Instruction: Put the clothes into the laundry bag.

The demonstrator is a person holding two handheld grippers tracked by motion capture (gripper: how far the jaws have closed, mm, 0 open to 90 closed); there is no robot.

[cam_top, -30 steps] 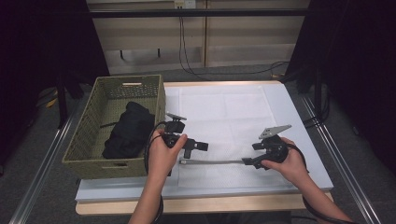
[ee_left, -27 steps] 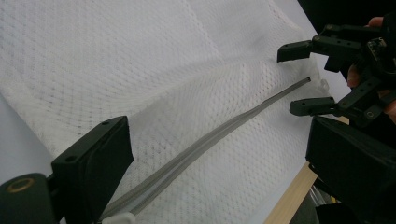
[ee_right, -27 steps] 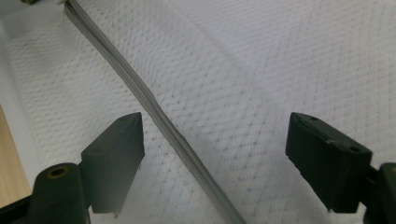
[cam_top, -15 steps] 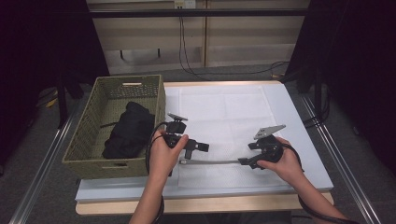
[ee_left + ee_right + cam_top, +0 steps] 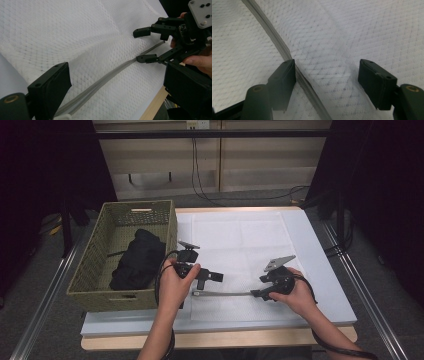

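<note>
Over the white mesh laundry bag point(image 5: 240, 250), flat across the middle of the pale bench point(image 5: 325, 265), with its long grey zipper point(image 5: 225, 293) running along the near edge. Right gripper point(image 5: 257, 293) low at the zipper's right end, jaws just closing yet wide apart, one pad point(image 5: 283, 80) beside the zipper, mesh between them, nothing pinched. Left gripper point(image 5: 212, 277) at the zipper's left end, jaws spread, gripping nothing. Olive woven basket point(image 5: 100, 285) with black cloth point(image 5: 137, 260) at the left edge.

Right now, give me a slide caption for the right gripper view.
Right gripper, jaws open, straddling the grey zipper of a white mesh bag.
</note>
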